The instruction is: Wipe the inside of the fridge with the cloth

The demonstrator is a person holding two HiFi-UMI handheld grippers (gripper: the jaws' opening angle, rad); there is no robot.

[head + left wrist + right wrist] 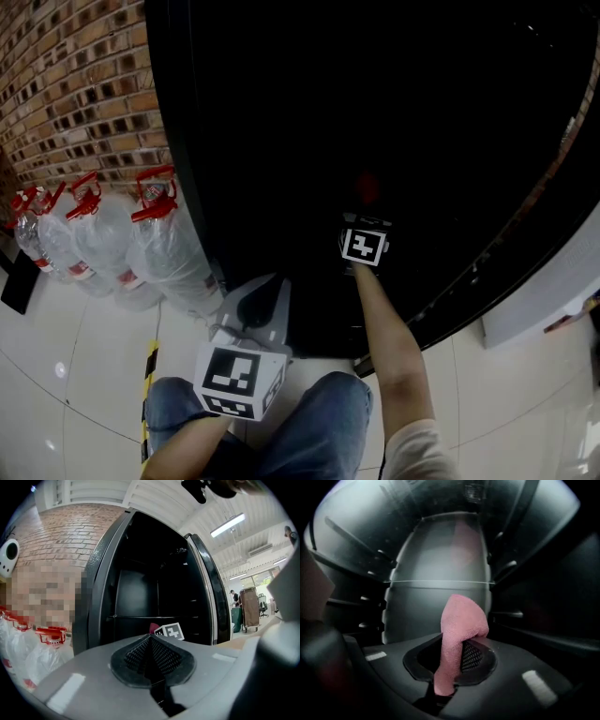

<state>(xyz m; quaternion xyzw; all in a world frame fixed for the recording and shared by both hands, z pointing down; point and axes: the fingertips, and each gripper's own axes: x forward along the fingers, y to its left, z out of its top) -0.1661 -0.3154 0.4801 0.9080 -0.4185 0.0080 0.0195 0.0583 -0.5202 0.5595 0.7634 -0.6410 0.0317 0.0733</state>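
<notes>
The black fridge (394,112) stands open, its inside dark in the head view. My right gripper (366,220) reaches into it at arm's length, shut on a pink cloth (459,630) that folds up from between the jaws. In the right gripper view the cloth hangs before the grey back wall (440,606) and a shelf edge (440,581); I cannot tell if it touches. My left gripper (258,300) is held low outside the fridge near the person's knees, jaws shut with nothing in them (152,656). From it I see the fridge opening (150,602) and the right gripper's marker cube (171,631).
Several large water bottles (122,244) with red caps stand on the tiled floor left of the fridge, against a brick wall (75,84). The fridge door (213,592) is swung open at the right. A white panel (553,300) lies at the right.
</notes>
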